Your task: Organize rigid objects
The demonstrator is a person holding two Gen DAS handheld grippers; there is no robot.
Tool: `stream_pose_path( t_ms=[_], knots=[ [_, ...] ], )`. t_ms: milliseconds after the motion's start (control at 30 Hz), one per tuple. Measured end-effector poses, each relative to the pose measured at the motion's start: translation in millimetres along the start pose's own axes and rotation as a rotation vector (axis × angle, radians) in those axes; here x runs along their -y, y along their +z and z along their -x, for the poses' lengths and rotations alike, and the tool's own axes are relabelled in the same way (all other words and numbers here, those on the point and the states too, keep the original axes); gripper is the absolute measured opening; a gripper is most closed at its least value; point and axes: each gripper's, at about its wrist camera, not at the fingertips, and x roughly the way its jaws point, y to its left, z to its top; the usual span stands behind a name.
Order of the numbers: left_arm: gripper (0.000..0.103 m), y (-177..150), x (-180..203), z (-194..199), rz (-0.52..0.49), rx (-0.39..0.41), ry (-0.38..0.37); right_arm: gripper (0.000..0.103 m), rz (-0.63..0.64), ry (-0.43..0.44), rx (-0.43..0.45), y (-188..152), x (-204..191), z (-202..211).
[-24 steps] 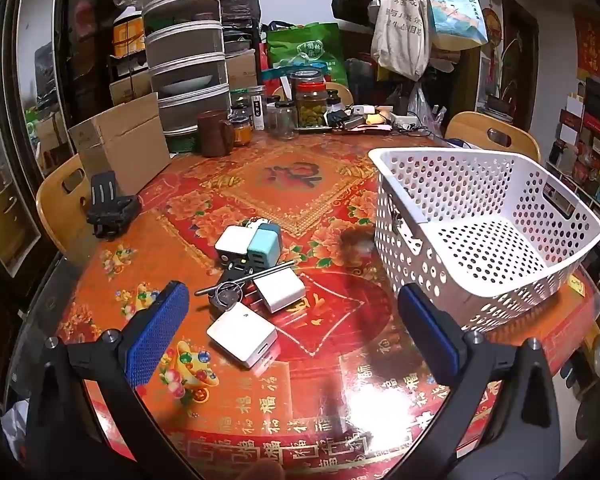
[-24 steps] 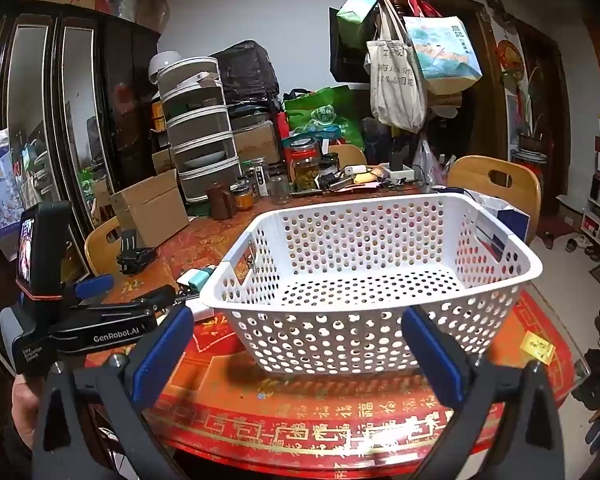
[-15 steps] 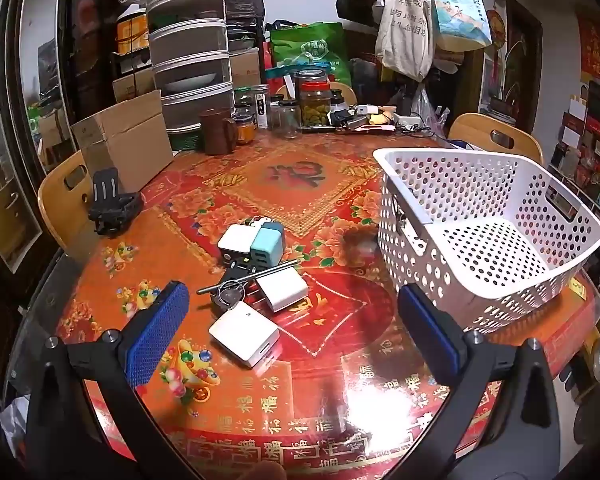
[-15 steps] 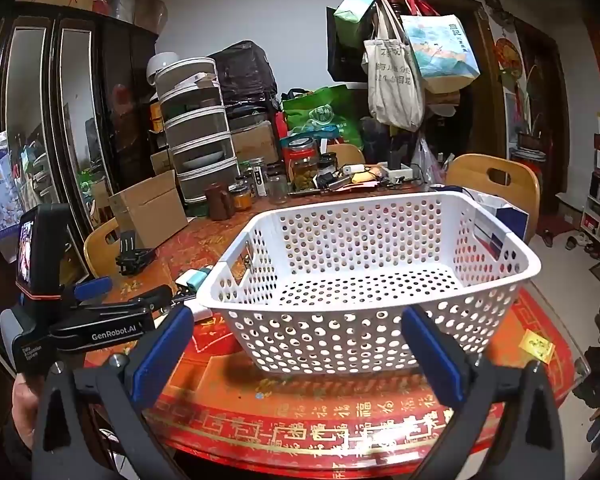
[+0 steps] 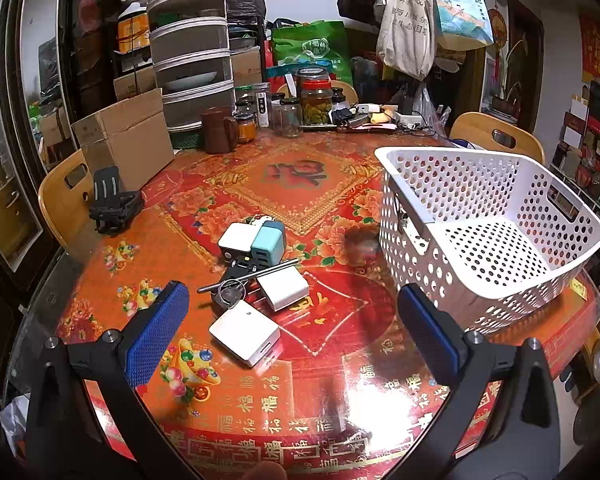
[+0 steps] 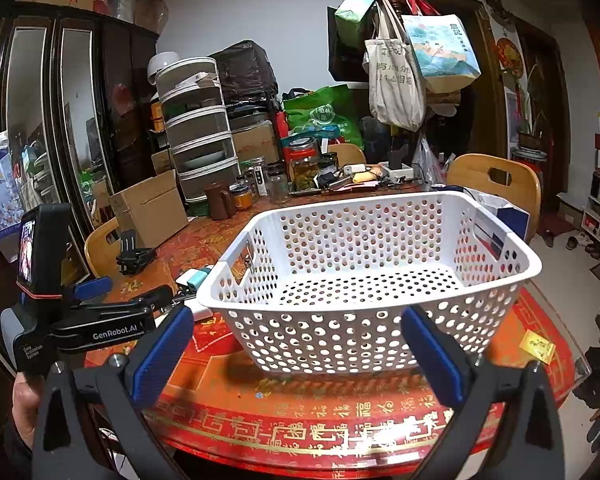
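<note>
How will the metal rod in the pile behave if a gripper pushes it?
The rod is thin and round, so it would likely roll. It rests across the keys and white charger, so it would probably slide off.

A round table (image 5: 312,184) with a glossy red-and-gold floral cover carries everything. On its right side stands a white perforated basket (image 5: 496,288), with nothing visible inside. Near the middle lies a tight cluster: a white charger (image 5: 246,332) nearest the camera, a second white charger (image 5: 284,287) just behind it, a teal adapter (image 5: 269,245) beside a white adapter (image 5: 238,238), a metal rod (image 5: 248,276) and keys (image 5: 230,294). A black folded stand (image 5: 114,204) sits at the left edge, a cardboard box (image 5: 126,140) behind it; jars (image 5: 316,100) and a brown mug (image 5: 218,130) line the far side.
</note>
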Motion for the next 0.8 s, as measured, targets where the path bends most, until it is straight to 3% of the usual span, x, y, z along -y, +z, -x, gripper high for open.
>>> stream_pose_path(
  t_ms=[800],
  knots=[
    [0.103,-1.2,2.5,6.5,-0.001,0.001,0.003,0.103,0.000,0.003,0.006,0.3,0.8,5.3]
  ],
)
